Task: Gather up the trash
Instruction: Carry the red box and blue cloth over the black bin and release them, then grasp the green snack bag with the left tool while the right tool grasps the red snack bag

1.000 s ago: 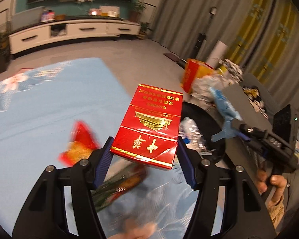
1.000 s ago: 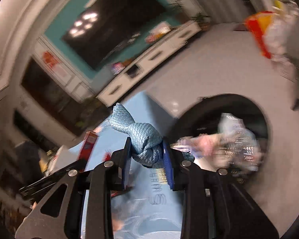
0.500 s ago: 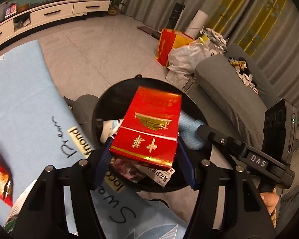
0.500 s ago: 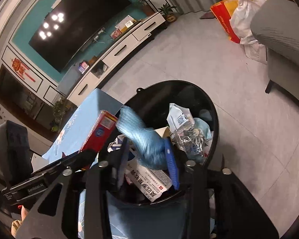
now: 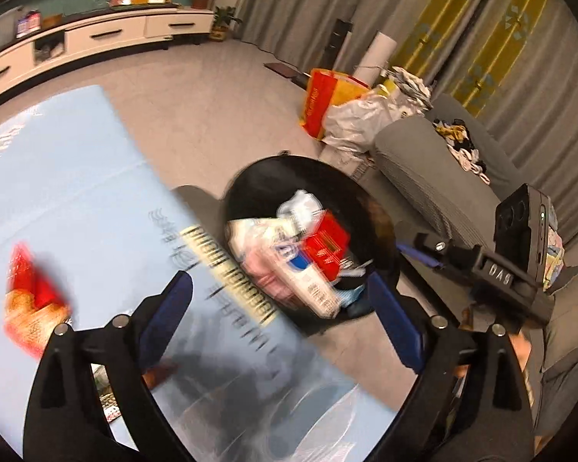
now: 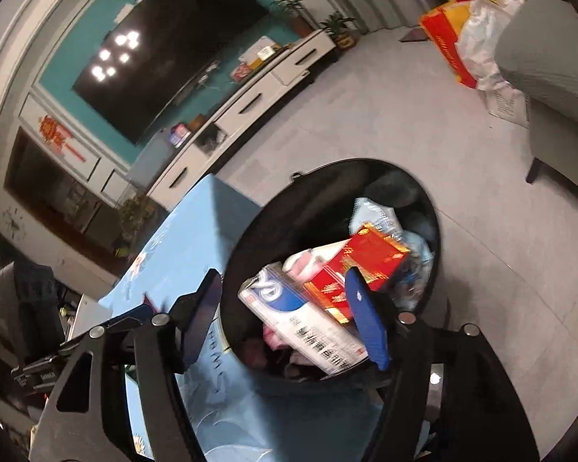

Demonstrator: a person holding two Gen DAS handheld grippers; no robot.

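Note:
A black round trash bin (image 5: 370, 200) (image 6: 246, 238) stands on the floor beside the blue-clothed table (image 5: 77, 192) (image 6: 181, 238). The red cigarette carton (image 5: 325, 244) (image 6: 366, 265) lies in it on top of a white and blue box (image 5: 308, 285) (image 6: 308, 323) and wrappers. My left gripper (image 5: 285, 319) is open and empty over the table edge near the bin. My right gripper (image 6: 285, 319) is open and empty just above the bin; it also shows in the left wrist view (image 5: 416, 246). A red and yellow wrapper (image 5: 31, 300) lies blurred on the table.
A grey sofa (image 5: 435, 169) stands right of the bin. Red and white bags (image 5: 339, 111) sit on the floor behind it. A white TV cabinet (image 5: 96, 38) runs along the far wall. More small litter (image 5: 108, 400) lies under my left fingers.
My left gripper opened and the red carton dropped into the bin. My right gripper opened and let go of the blue cloth wad. The left view swung back toward the table.

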